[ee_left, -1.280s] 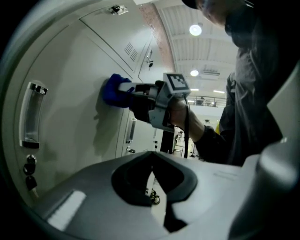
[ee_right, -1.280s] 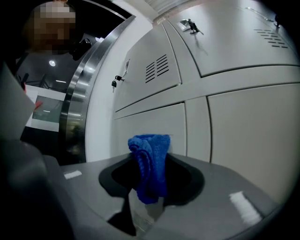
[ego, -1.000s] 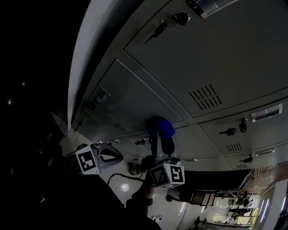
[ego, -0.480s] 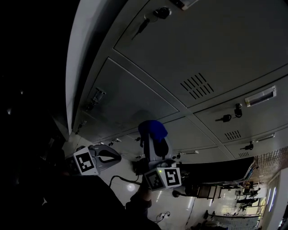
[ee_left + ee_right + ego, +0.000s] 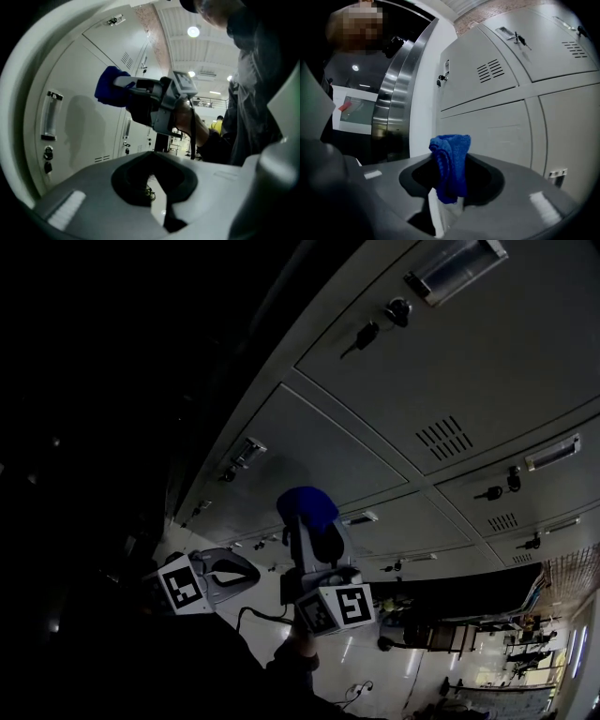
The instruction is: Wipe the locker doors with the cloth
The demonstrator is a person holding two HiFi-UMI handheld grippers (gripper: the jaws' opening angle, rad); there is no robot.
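A bank of pale grey sheet-metal lockers (image 5: 450, 352) fills most of the head view. Its flat, smooth doors are split by thin seams, and each carries a small block of louvred vent slots (image 5: 442, 437), a rectangular metal label holder (image 5: 457, 266) and a dark key hanging in its lock (image 5: 367, 334). The right tool (image 5: 307, 521), a grey moulded-plastic body with a black-and-white marker cube (image 5: 336, 607) at its rear, points up at the lower doors. In its own view its pale jaws (image 5: 445, 206) are pressed onto a folded blue terry cloth (image 5: 451, 164), whose nubby bunched top stands above the jaw tips. From the left gripper view this cloth (image 5: 107, 86) sits very near a door and casts a soft shadow on the metal; whether it touches cannot be told. The left tool (image 5: 246, 570), of the same grey plastic with its own marker cube (image 5: 185, 584), hangs lower and to the left, away from the doors. Its jaws (image 5: 161, 206) are drawn together with nothing between them.
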